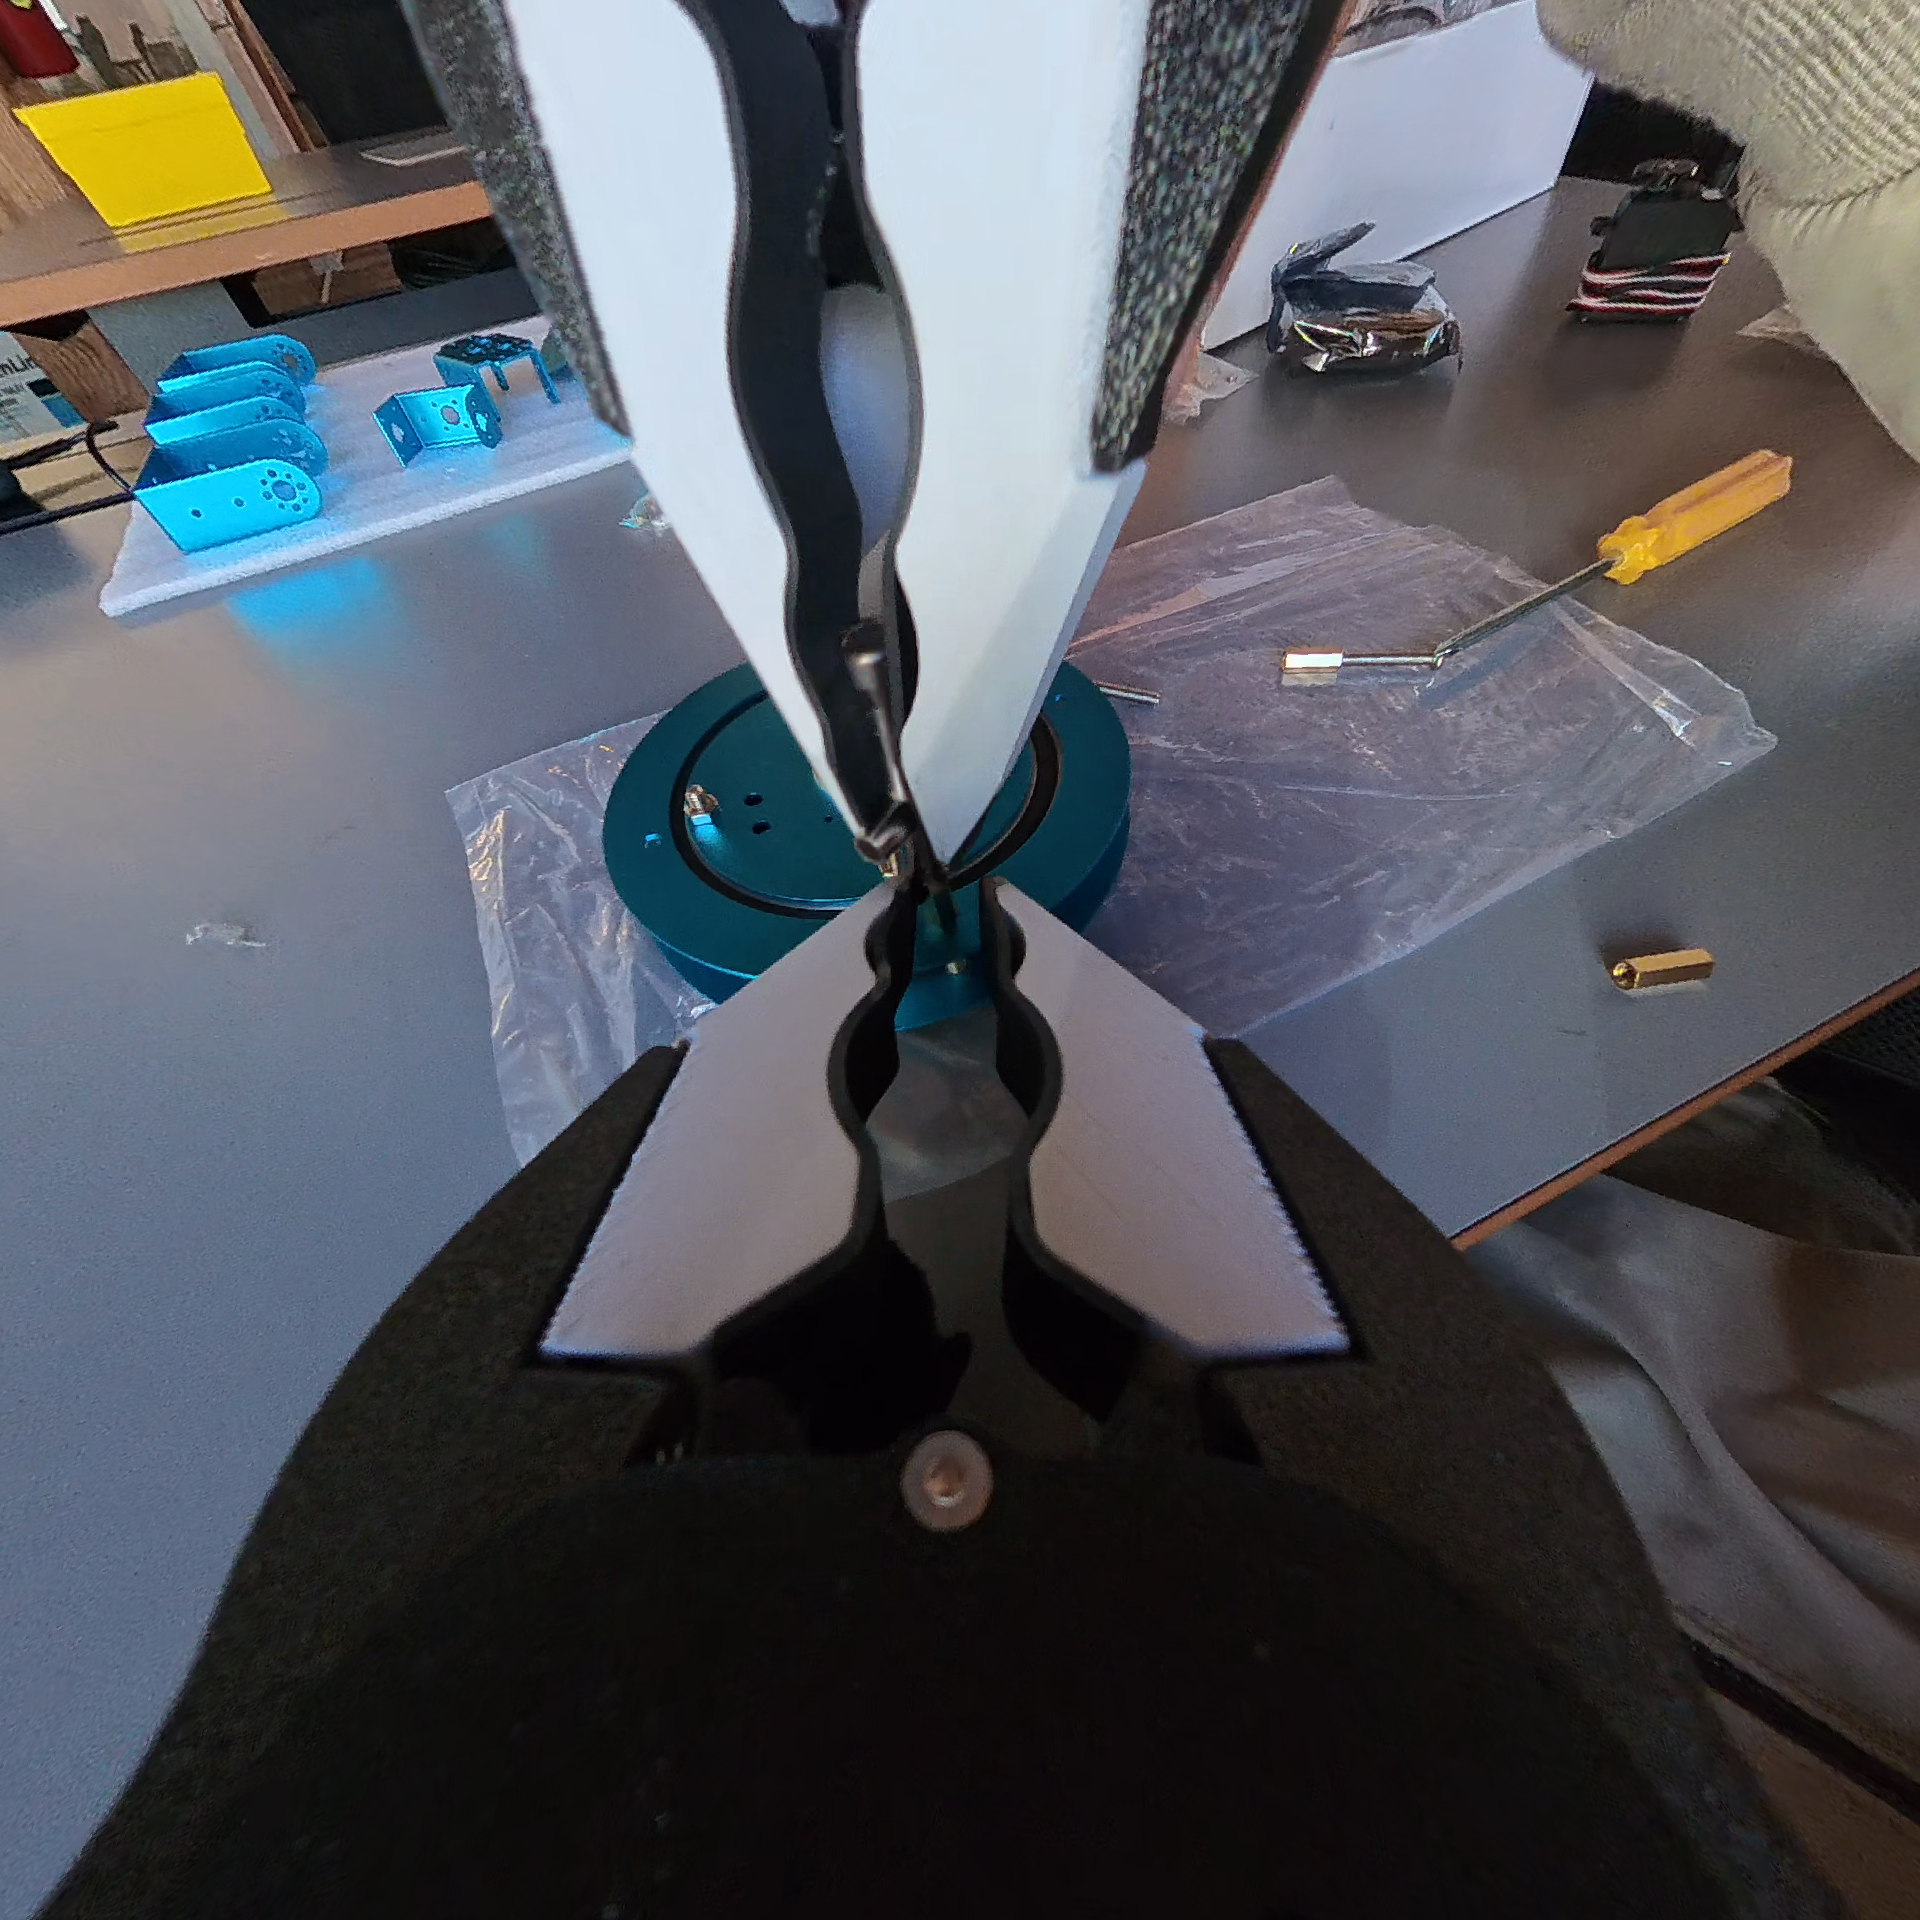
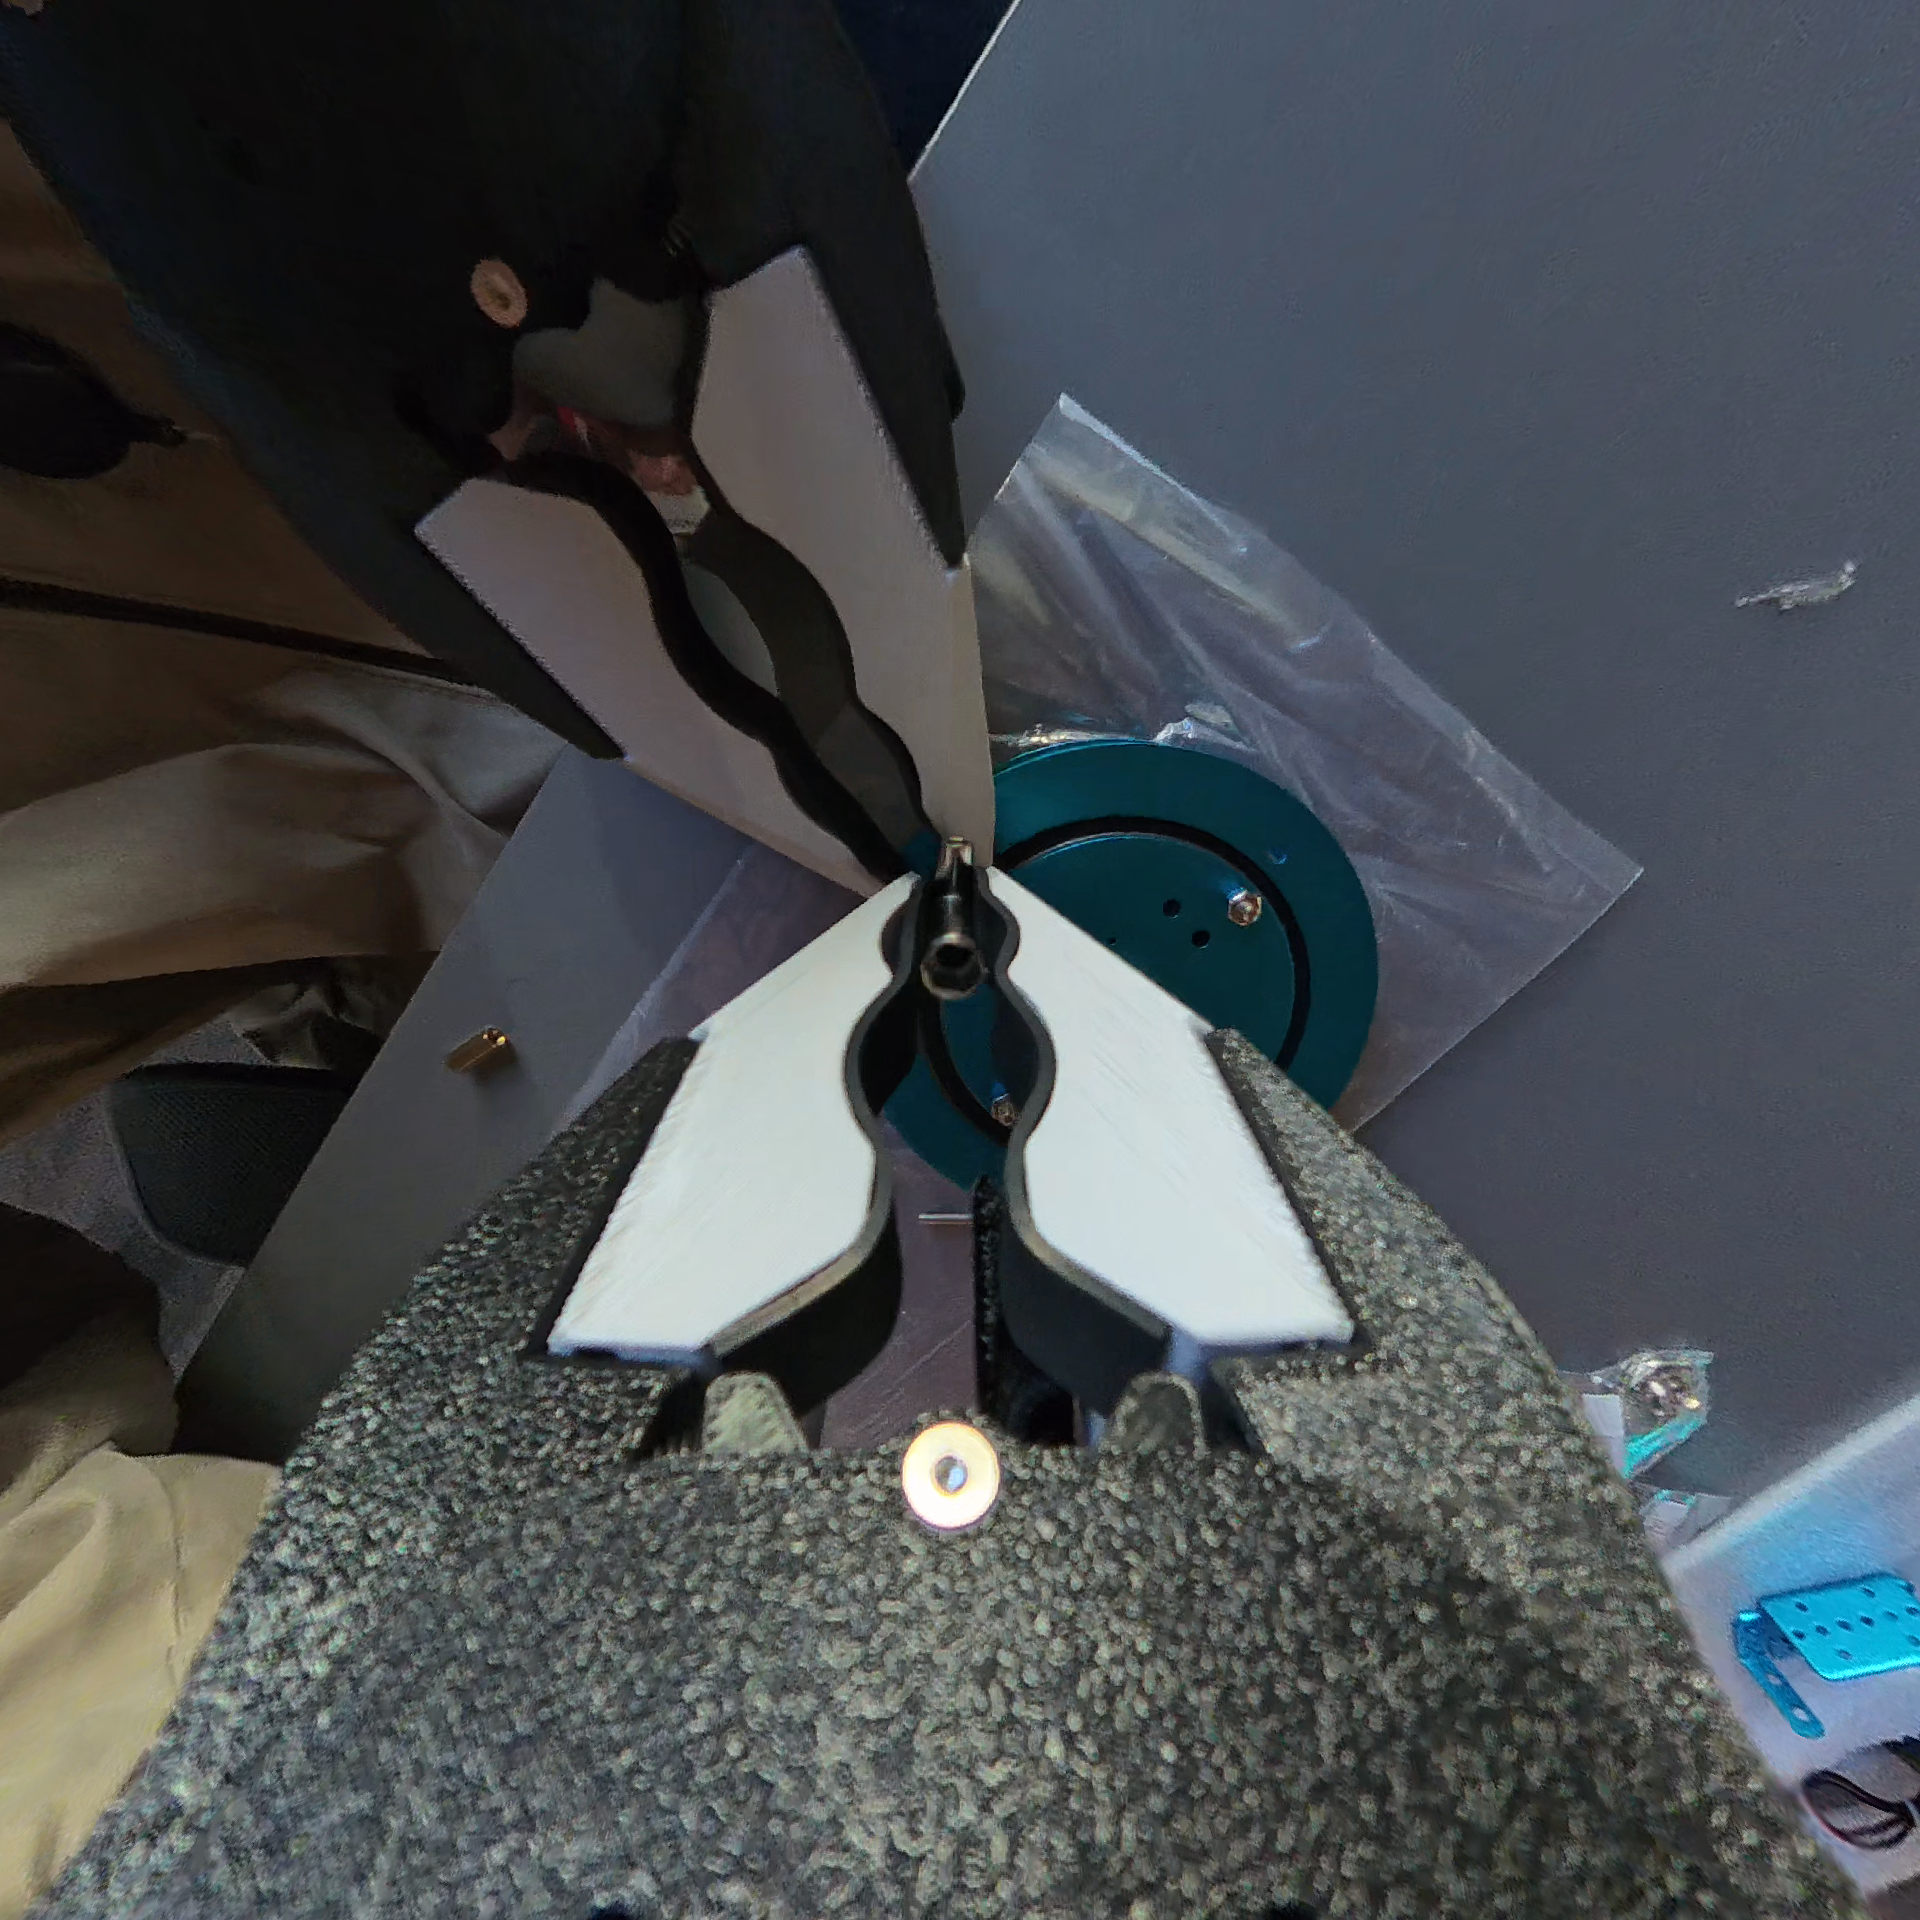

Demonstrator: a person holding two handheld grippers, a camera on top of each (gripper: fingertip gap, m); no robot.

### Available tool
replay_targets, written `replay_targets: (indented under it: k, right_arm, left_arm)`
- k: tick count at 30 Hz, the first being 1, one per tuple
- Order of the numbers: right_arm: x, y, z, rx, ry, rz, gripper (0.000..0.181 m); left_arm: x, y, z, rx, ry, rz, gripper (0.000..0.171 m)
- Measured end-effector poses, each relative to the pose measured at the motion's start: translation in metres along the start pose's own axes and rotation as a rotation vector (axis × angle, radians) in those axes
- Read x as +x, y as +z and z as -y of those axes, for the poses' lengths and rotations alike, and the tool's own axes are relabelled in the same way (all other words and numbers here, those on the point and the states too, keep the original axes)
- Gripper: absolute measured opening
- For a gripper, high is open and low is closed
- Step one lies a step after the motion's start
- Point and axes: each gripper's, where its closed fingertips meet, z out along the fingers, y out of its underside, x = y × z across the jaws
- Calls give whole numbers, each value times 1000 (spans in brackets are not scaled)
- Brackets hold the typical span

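Left of the teal round base (image 1: 727, 831) on the grey tabletop (image 1: 312, 831), blue metal brackets (image 1: 234, 457) sit on a white foam sheet (image 1: 343, 520). Over the base, the left hand-held gripper (image 1: 940, 914) pinches a small nut against the tip of a steel bolt (image 2: 951, 961), which the right hand-held gripper (image 2: 951, 894) clamps between its closed fingers. Both parts hang just above the base's rim. The grips look slight: any twist could shed nut or bolt onto the clear plastic bag (image 1: 1351, 790) under the base. Right of the base lie a yellow-handled screwdriver (image 1: 1621, 561) and a brass spacer (image 1: 1660, 968).
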Motion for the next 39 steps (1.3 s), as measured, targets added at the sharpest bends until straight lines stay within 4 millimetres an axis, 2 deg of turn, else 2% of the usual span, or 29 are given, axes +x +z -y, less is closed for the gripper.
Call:
replay_targets:
  k: [6, 15, 20, 22, 27, 30, 32, 34, 37, 39]
  right_arm:
    - [-1, 1, -2, -76, 21, 18, 7]
    - [-5, 4, -2, 66, -37, 10, 7]
    - [-3, 4, -1, 93, -21, -59, 7]
    - [-2, 4, -1, 86, 44, -65, 7]
    - [-1, 4, -4, 82, 152, -76, 8]
    - [6, 8, -13, 25, 164, -99, 8]
    - [3, 10, -10, 52, 141, -85, 7]
    - [2, 9, -11, 45, 130, -77, 7]
    - [-2, 7, -14, 59, 118, -70, 7]
    - [1, 3, -13, 101, 97, -90, 7]
  left_arm:
    - [1, 1, 0, -2, 17, 10, 9]
    - [3, 3, -4, -13, -15, 17, 6]
    - [-1, 4, -4, -16, -27, 42, 5]
    - [-1, 3, -5, -18, -24, 38, 5]
    - [-7, -7, 0, 6, -27, 22, 12]
    - [-21, -18, 6, 22, 19, 45, 12]
    - [-32, -25, 14, 48, 20, 53, 12]
    - [-29, -26, 15, 31, -9, -36, 12]
    - [-31, -28, 14, 28, -16, -78, 12]
    - [-22, -28, 11, 12, 2, -128, 12]
